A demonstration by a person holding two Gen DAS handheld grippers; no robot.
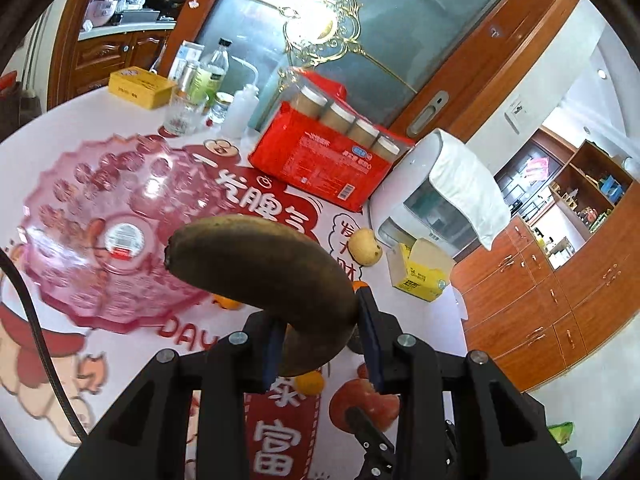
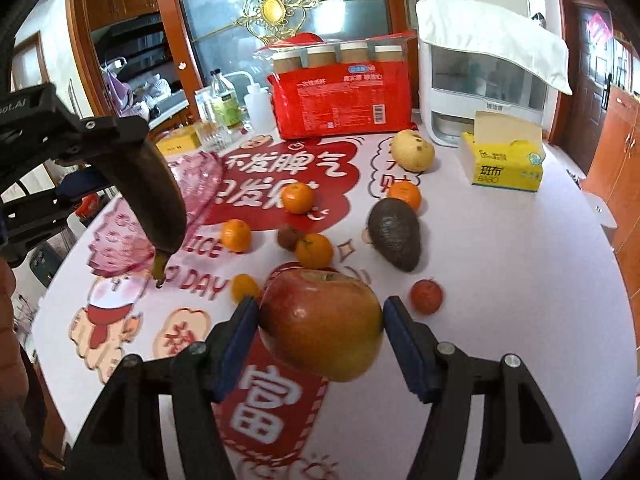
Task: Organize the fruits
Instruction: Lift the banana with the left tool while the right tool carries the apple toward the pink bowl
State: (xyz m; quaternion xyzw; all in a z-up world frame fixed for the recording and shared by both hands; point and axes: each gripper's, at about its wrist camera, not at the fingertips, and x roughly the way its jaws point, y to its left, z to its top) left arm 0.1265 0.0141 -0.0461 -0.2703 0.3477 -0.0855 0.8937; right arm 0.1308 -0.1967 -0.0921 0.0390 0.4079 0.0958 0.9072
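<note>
Left tool gripping banana near empty bowl; right tool clamping apple. Other fruits sitting loose beyond bowl on counter; sorting barely starting.

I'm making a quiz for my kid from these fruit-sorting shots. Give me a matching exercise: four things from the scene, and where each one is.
Things:
1. banana
2. apple
3. avocado
4. pink glass bowl

Places:
A. lying on the table, right of the tangerines
B. between the right gripper's pads
C. empty on the table
D. held up by the left gripper

Pairs: 1-D, 2-B, 3-A, 4-C
</note>
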